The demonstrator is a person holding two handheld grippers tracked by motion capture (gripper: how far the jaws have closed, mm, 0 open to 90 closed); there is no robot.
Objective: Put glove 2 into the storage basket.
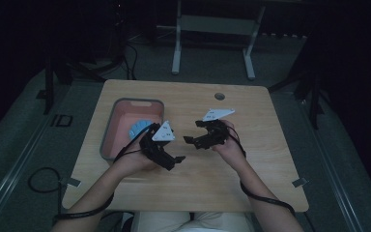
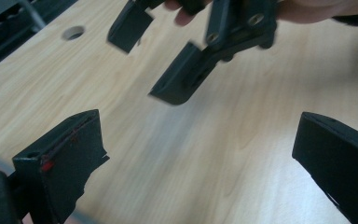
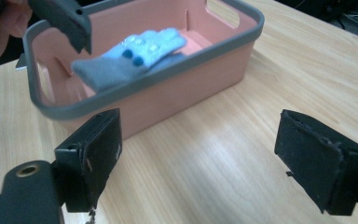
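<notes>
Near the table's front edge, the left gripper at 7 o'clock and right gripper at 5 both hover with jaws spread, empty. Farther off at 10 o'clock, a blue glove lies inside the pink bin

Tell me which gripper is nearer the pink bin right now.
Left. The left gripper hangs open just off the pink bin at its right rim, its hand beside the bin's near corner. The right gripper, also open, is farther right over bare table.
</notes>
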